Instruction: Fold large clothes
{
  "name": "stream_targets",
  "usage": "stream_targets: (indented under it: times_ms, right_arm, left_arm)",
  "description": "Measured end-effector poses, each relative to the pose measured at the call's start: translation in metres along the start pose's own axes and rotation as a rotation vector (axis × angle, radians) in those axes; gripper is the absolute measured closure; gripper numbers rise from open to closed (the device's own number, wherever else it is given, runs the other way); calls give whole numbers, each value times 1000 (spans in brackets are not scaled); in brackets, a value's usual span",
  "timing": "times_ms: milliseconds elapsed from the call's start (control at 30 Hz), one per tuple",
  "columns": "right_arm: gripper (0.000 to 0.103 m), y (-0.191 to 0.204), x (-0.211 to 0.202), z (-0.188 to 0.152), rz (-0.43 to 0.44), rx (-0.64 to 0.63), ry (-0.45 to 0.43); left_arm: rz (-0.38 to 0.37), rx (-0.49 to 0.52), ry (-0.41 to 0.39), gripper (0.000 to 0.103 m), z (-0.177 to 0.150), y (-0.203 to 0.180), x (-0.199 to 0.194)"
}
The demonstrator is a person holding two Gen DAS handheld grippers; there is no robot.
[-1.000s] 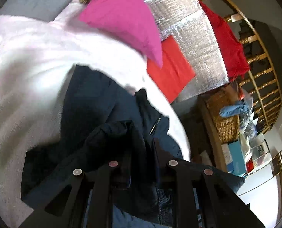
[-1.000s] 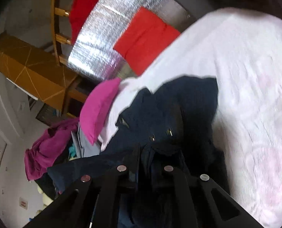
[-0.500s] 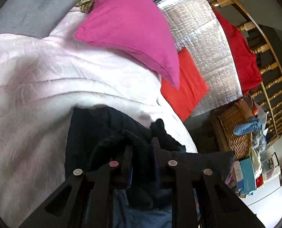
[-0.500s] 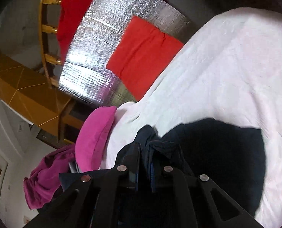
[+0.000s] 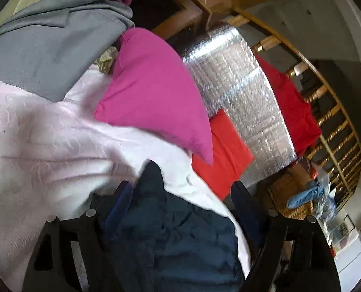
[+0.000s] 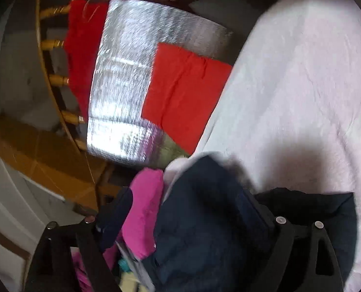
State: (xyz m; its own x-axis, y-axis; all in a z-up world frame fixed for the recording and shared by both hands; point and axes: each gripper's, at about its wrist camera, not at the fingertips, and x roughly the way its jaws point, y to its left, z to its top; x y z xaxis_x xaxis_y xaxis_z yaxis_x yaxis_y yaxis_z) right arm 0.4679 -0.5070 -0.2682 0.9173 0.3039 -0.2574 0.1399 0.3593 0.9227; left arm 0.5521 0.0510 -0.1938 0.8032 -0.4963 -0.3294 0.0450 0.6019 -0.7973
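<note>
A dark navy jacket (image 5: 173, 233) lies on the pale pink bedspread (image 5: 41, 146), bunched close under both cameras. My left gripper (image 5: 180, 194) is open, its jaws wide apart with the jacket lying between them, not clamped. In the right wrist view the jacket (image 6: 204, 219) also lies between the spread jaws of my right gripper (image 6: 190, 199), which is open. The bedspread (image 6: 302, 92) stretches away on the right.
A magenta pillow (image 5: 156, 92) lies just beyond the jacket, a grey garment (image 5: 46, 48) behind it. A silver foil panel (image 5: 241, 102), a red cloth (image 5: 224, 153) and a red garment (image 5: 292, 102) on wooden rails stand past the bed edge. A wicker basket (image 5: 290, 194) sits at right.
Both grippers were shut on the jacket's edge and carried it across the bed toward the pillow. Now both have opened and the jacket lies loose between the jaws.
</note>
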Motion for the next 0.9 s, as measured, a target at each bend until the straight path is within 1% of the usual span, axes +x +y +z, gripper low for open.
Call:
stream_targets:
  times_ms: [33,67,100,167,200,267,300,333,400,467,533,567,600,633,700,767,833,867,900]
  right_arm:
    - [14,7,-2,-4,-26,-29,5]
    - [14,13,-6,-8,-54,-60,15]
    - [15,20,-8,-14,-81,-92,26]
    - [17,29,-17,-30,-155,-161,30]
    - [19,31,-20,-38,-191,-189,29]
    - [27,31,-26,-53,-246,-235,55]
    - [38,27,-29,-60,-250,-240,82]
    - [50,26,-29,-66,-248,-241,105]
    - [63,27,-28,-80,-245,-263,156]
    - [63,31,-26,-92,-240,-298,183]
    - [63,35,-24,-101,-253,-324,192]
    - [63,29,-20,-103,-287,-312,199]
    - [66,15,-11,-105,-359,-278,230]
    - [81,2,-5,-106,-396,-253,254]
    - [90,-8,-5,-107,-411,-247,263]
    - [86,1,-8,-105,-398,-270,263]
    - [84,9,-15,-96,-343,-272,229]
    - [82,11,-16,-92,-330,-267,212]
    - [69,11,-20,-86,-318,-256,182]
  left_arm:
    - [16,8,27,20,-4,-2,2]
    - [49,19,58,20,-9,-5,5]
    - [76,28,79,20,-12,-7,6]
    - [159,51,119,20,-21,-10,7]
    - [175,59,127,20,-24,-10,5]
    - [242,96,160,20,-32,-13,1]
    - [299,118,188,20,-37,-14,1]
    - [323,122,198,20,-41,-11,1]
    - [397,116,219,20,-46,-4,-2]
    - [486,125,244,20,-52,6,-3]
    - [559,163,288,20,-59,16,4]
    - [578,172,310,19,-62,20,10]
    - [584,175,342,16,-67,28,17]
    - [580,170,349,15,-68,33,19]
    - [579,175,348,14,-66,34,18]
    - [588,188,334,14,-60,32,14]
    - [581,183,310,14,-52,32,10]
    - [576,180,300,14,-49,31,8]
    - [570,177,283,14,-43,31,4]
